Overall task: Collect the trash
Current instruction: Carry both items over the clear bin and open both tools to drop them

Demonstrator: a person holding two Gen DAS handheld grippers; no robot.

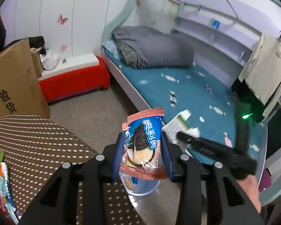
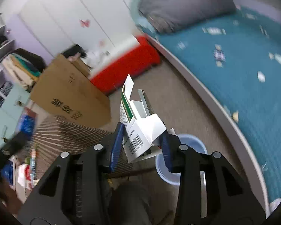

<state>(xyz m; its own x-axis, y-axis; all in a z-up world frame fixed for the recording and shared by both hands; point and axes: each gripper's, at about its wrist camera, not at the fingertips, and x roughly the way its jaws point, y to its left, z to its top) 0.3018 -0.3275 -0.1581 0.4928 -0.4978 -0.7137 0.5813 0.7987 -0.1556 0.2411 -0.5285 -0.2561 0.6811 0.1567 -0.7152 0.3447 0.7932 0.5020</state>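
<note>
Left gripper (image 1: 143, 151) clamped on cookie wrapper (image 1: 143, 142), upright between blue pads, directly above pale blue bin (image 1: 140, 188) on carpet. Right gripper (image 2: 141, 146) clenched on torn white carton (image 2: 138, 125), barcode facing camera; bin (image 2: 178, 161) at 4 o'clock. More wrappers (image 1: 1, 183) on dotted brown stool (image 1: 37, 142), at 9 o'clock of left gripper.

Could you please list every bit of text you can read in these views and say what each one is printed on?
"奥利奥": cookie wrapper, held in the left tongs.
"验货": cardboard box.
Barcode digits: white carton, held in the right tongs; too blurred to read.
Carton's small print: too small.
</note>
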